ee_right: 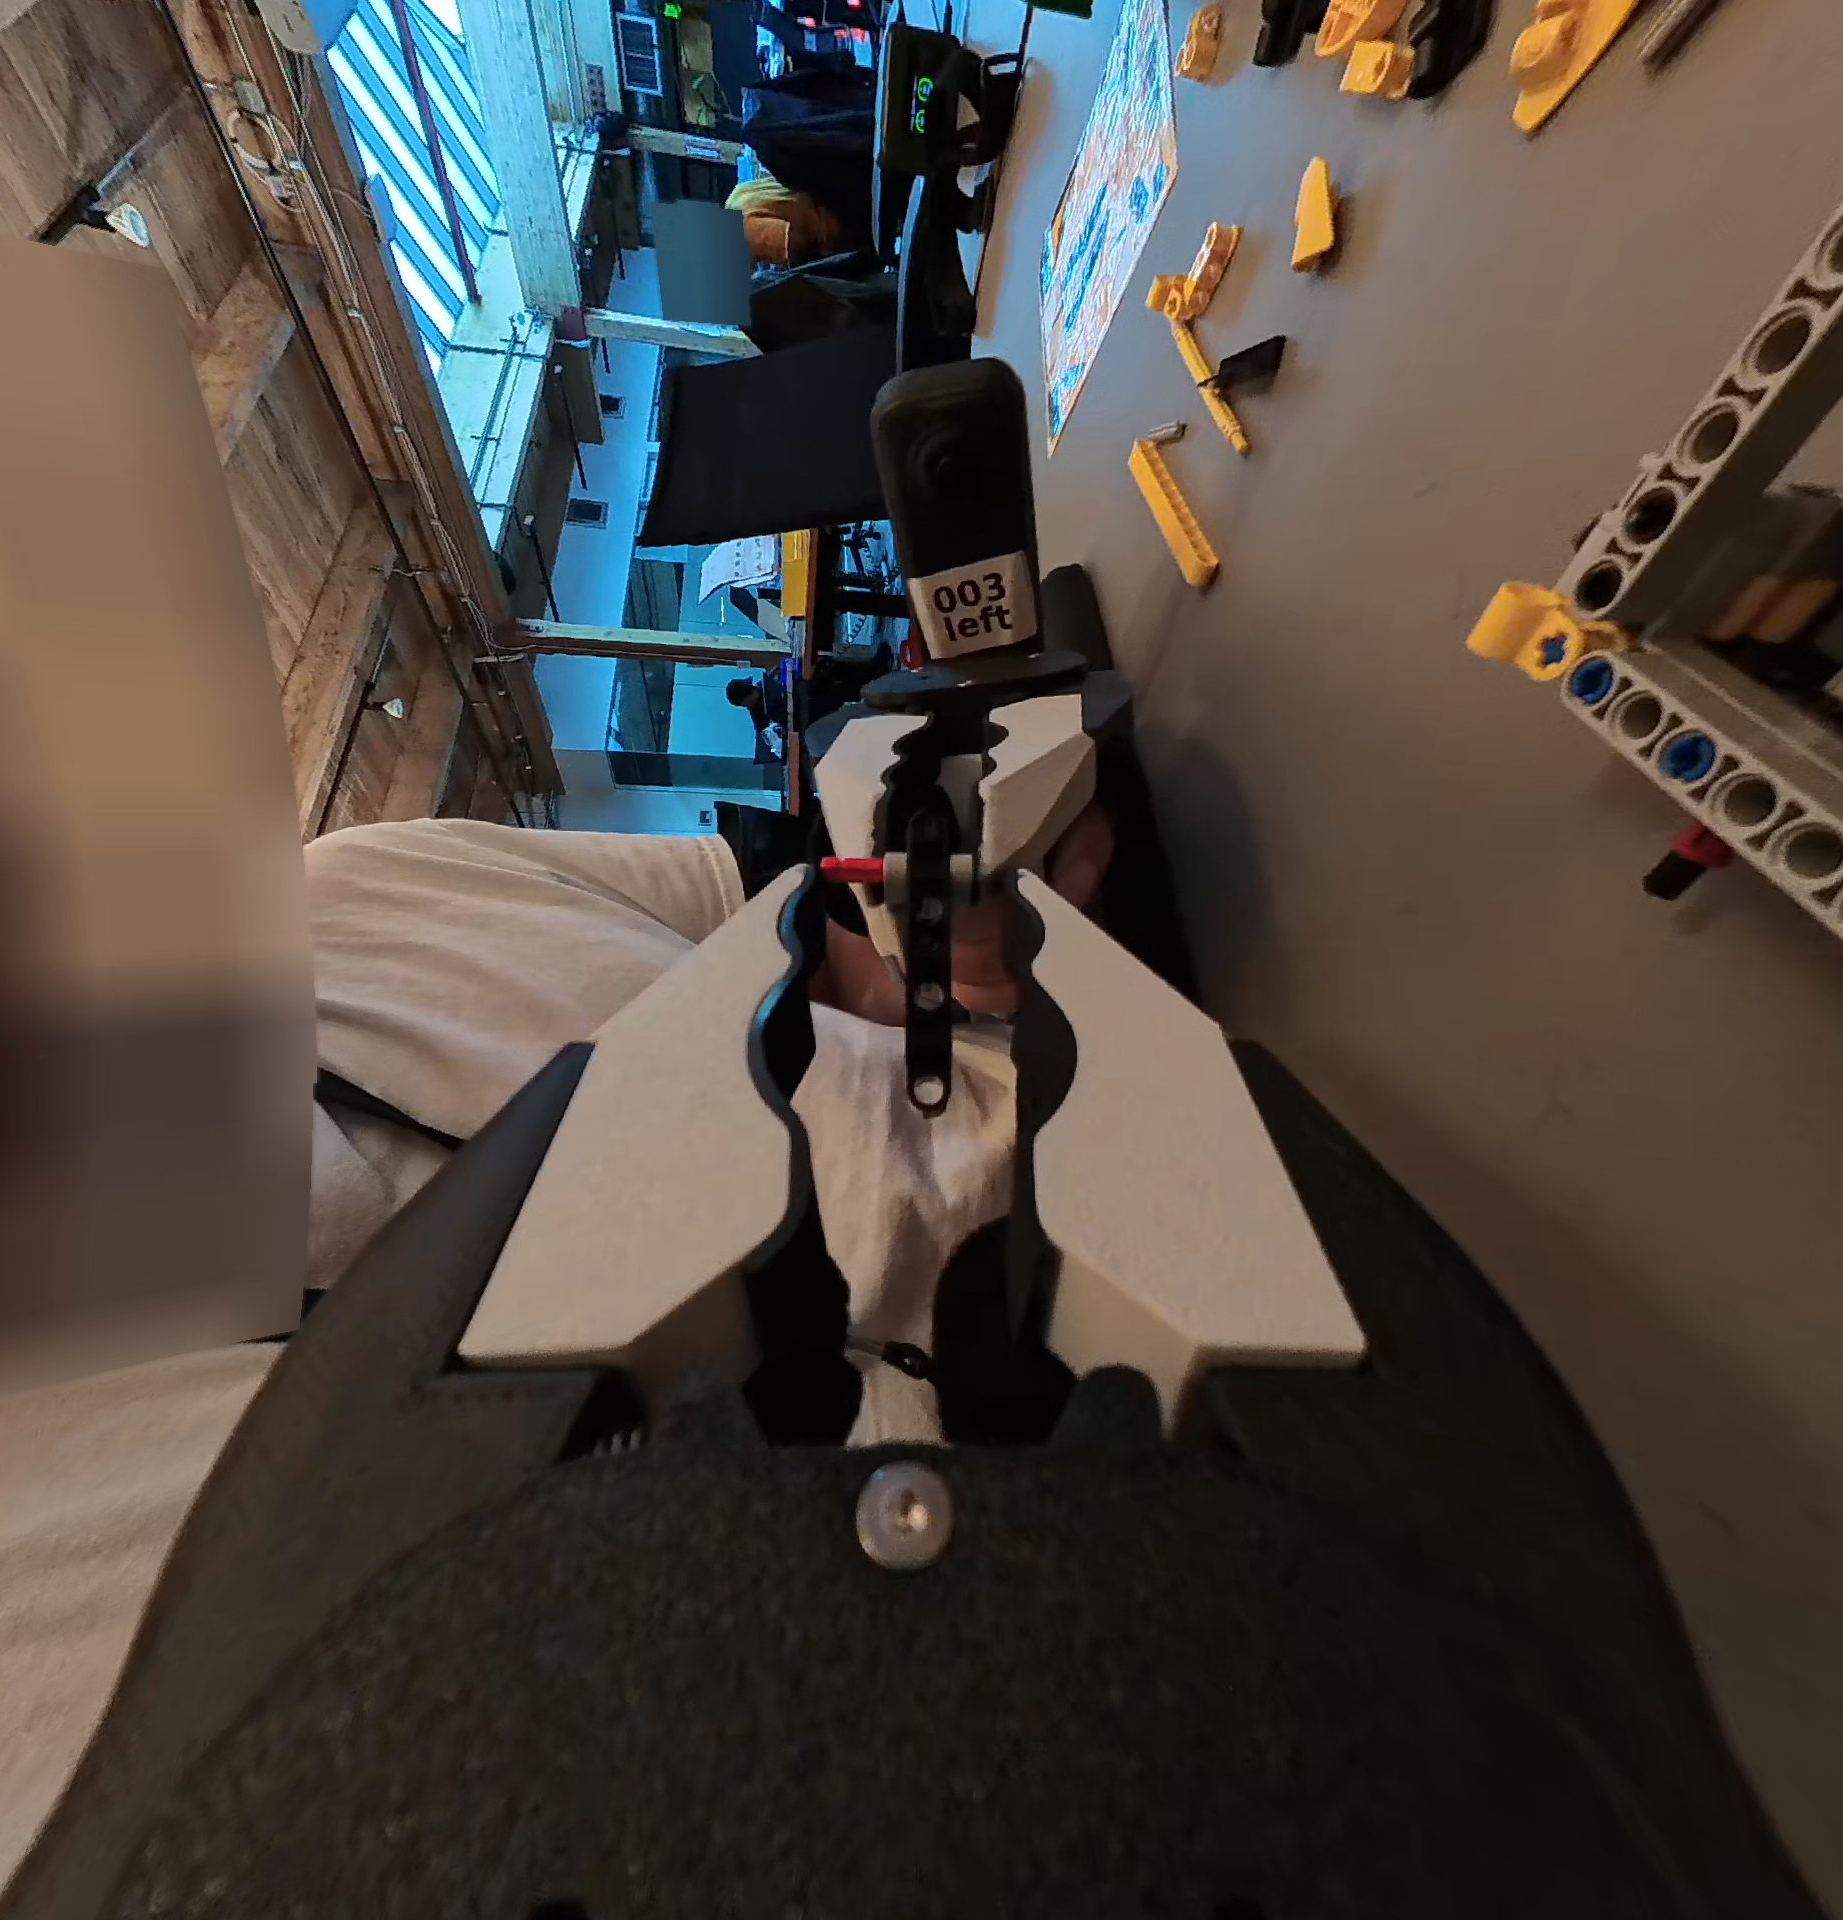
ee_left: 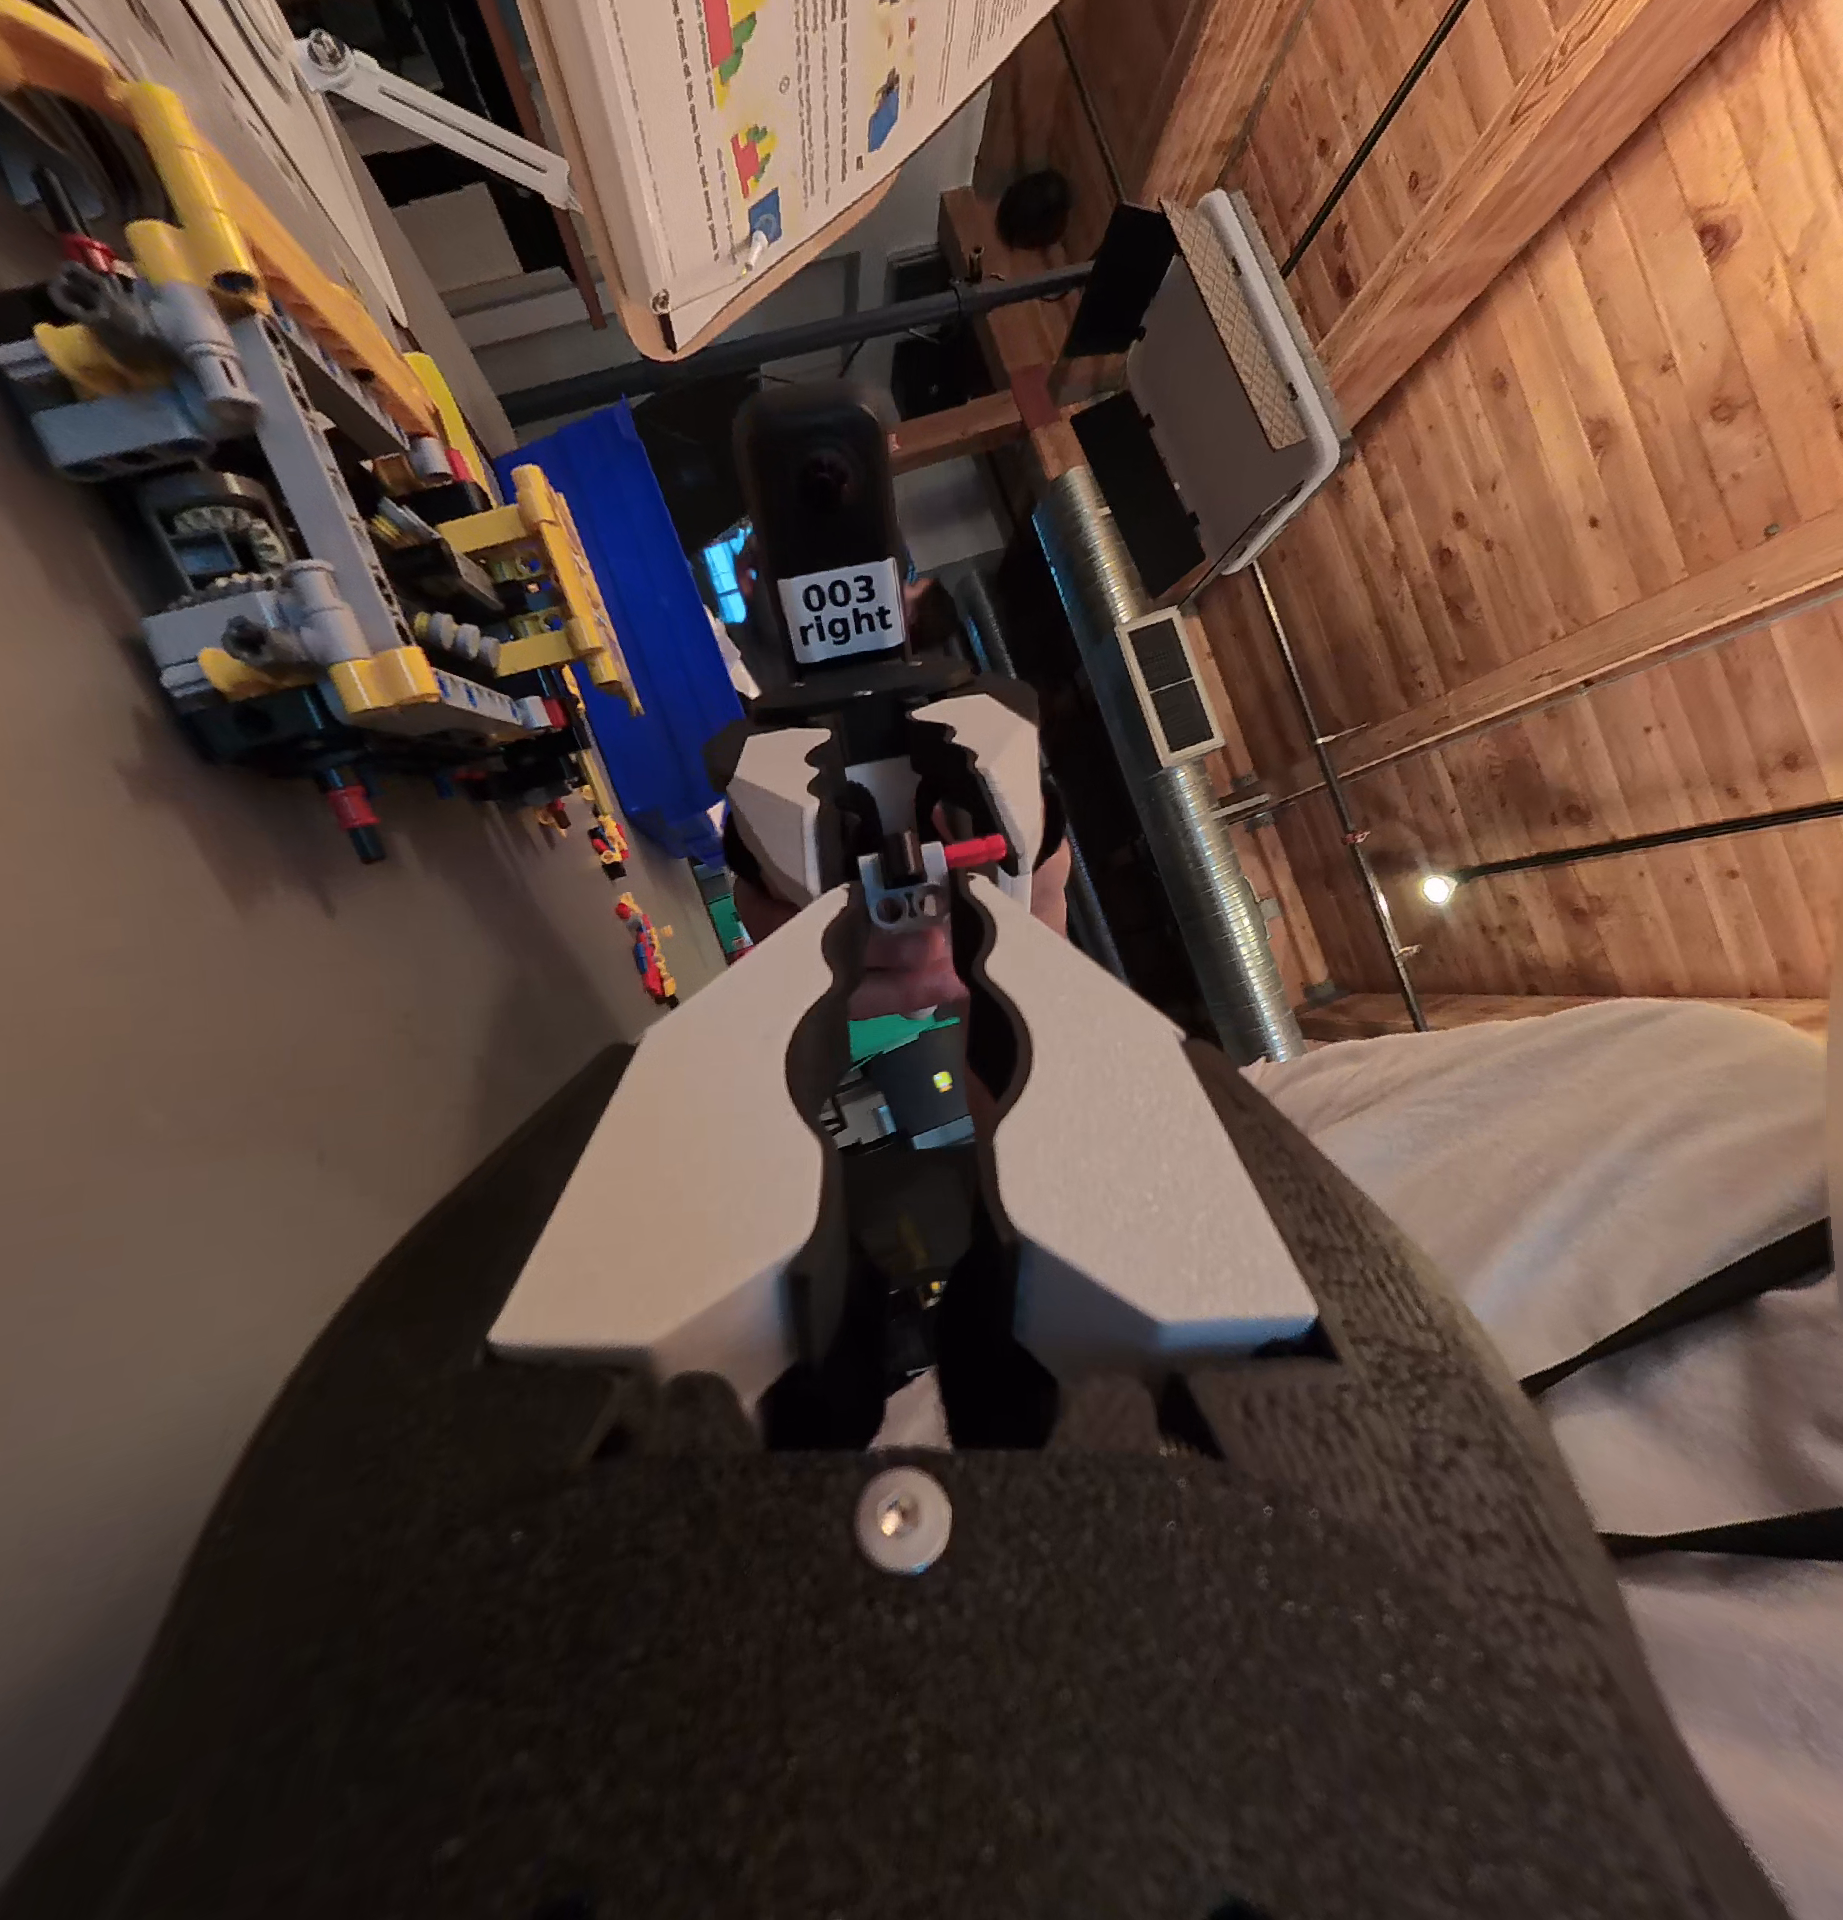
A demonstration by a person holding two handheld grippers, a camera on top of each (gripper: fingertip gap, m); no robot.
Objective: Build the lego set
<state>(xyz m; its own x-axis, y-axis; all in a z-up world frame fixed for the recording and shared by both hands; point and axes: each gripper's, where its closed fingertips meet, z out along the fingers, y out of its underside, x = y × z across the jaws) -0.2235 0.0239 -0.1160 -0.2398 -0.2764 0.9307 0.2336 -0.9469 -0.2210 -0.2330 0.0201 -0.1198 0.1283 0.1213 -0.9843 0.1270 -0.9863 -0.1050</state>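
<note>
My left gripper (ee_left: 901, 904) is shut on a small grey connector (ee_left: 904, 891) with a red pin (ee_left: 974, 852) sticking out of its side. In the right wrist view the left gripper (ee_right: 927, 831) faces me with the connector (ee_right: 896, 894) and a thin black beam (ee_right: 927, 997) that points toward the camera. My right gripper (ee_right: 917, 888) is open, its fingers on either side of the beam without touching it. It also shows in the left wrist view (ee_left: 881, 821), tip to tip with the left gripper. The yellow and grey lego model (ee_left: 304, 540) stands on the table.
The grey table (ee_right: 1416, 935) holds the model's grey beam frame (ee_right: 1748, 675), loose yellow parts (ee_right: 1171, 509) and a booklet (ee_right: 1104, 229). A blue bin (ee_left: 626, 582), small loose pieces (ee_left: 647, 945) and a hanging instruction sheet (ee_left: 782, 125) are near the model. A person's white shirt (ee_right: 481, 935) is close. My two grippers' fingertips are within a few centimetres of each other.
</note>
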